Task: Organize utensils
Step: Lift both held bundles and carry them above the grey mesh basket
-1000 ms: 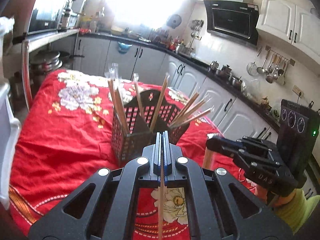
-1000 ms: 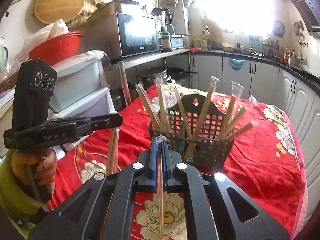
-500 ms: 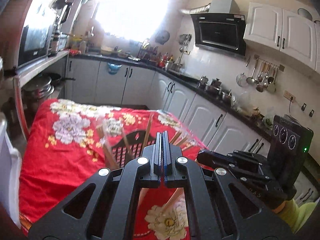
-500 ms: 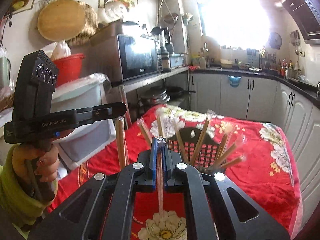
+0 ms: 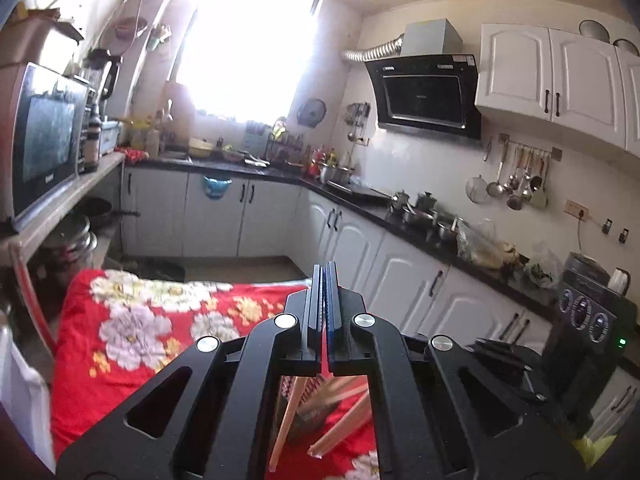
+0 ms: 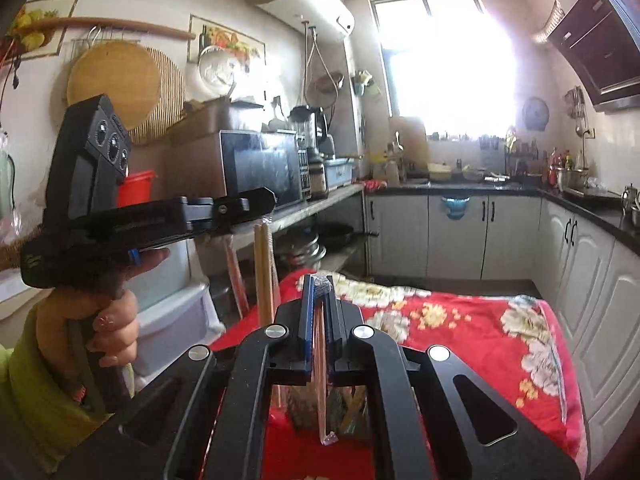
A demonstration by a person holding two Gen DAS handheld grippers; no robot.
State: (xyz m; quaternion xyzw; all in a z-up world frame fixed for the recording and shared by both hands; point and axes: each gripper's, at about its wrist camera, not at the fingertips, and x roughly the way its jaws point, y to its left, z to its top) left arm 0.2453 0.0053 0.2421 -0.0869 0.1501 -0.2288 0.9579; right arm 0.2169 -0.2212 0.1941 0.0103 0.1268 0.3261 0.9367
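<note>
Red floral tabletop (image 6: 460,320), frame bottom: my left tongs (image 5: 325,280) and right tongs (image 6: 318,292) are each clamping wrapped chopsticks (image 6: 319,360); basket (image 6: 304,412) insertion is pending.

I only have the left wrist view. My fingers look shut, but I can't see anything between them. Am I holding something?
Observer: Yes. From the right wrist view, the hanging chopsticks drop straight down from the closed tip of the left gripper.
Operator: And the right gripper? I only see its body at my edge.
Observer: The right gripper is shut on the wrapped chopsticks, which stand upright in a clear sleeve between its fingers.
Operator: Where is the basket from there?
Observer: The basket shows, blurred, through the right gripper's frame, just below the wrapped chopsticks' lower end.
</note>
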